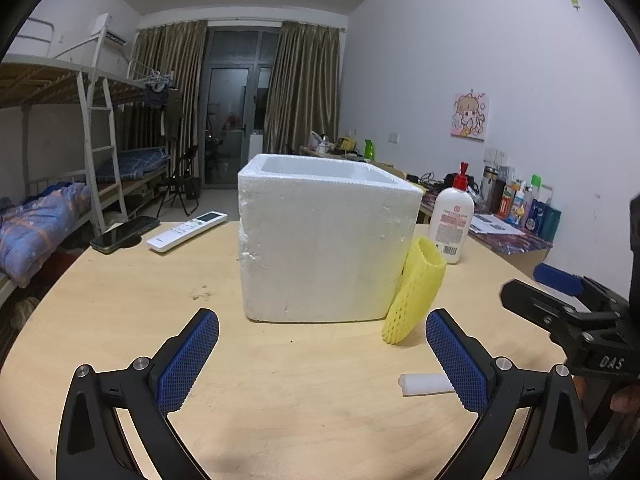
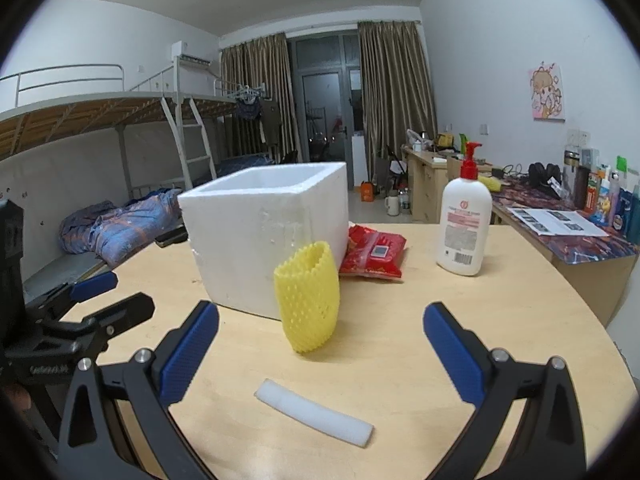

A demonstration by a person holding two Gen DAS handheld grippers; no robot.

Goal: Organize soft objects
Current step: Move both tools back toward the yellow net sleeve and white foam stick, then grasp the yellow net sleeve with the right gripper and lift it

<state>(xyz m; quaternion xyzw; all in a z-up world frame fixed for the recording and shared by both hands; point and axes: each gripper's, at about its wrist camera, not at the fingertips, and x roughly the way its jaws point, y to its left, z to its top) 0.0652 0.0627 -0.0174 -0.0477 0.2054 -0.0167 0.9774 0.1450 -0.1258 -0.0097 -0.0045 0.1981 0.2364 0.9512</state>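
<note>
Both grippers wide open, nothing held. Left gripper [image 1: 322, 350] hovers low over the near edge of the desk [image 1: 132, 300], aimed at the front wall of the white foam box [image 1: 320, 248]. Right gripper [image 2: 320, 348] hovers beside it, facing the yellow foam net sleeve [image 2: 309, 298] and the white foam strip [image 2: 314, 412].

Soft things: the sleeve stands tilted, leaning on the box's right front corner, open end up. The strip lies flat toward the near edge of the desk, between the right gripper's fingers [image 2: 192, 354] in that view — apart from the sleeve. A red snack packet [image 2: 374, 252] lies behind the sleeve, touching the box's right side. The box sits mid-desk, open top; its inside is mostly hidden.

Bystanders: lotion pump bottle [image 2: 464, 220] toward the right edge, remote [image 1: 188, 230] and phone [image 1: 124, 234] toward the far left edge.

Risks, as I judge them:
- Sleeve is light and only propped — a finger brushing it would likely tip or roll it before the jaws close.
- Mesh crushes easily; a hard squeeze could flatten it, or a finger could snag in the holes on release.
- Strip is thin and flat on the desk, so fingers may scrape the surface or push it off the near edge.
- Foam box looks light — bumping it could slide it into the packet.
- The grippers are near each other, so a clash is possible if both reach right.
</note>
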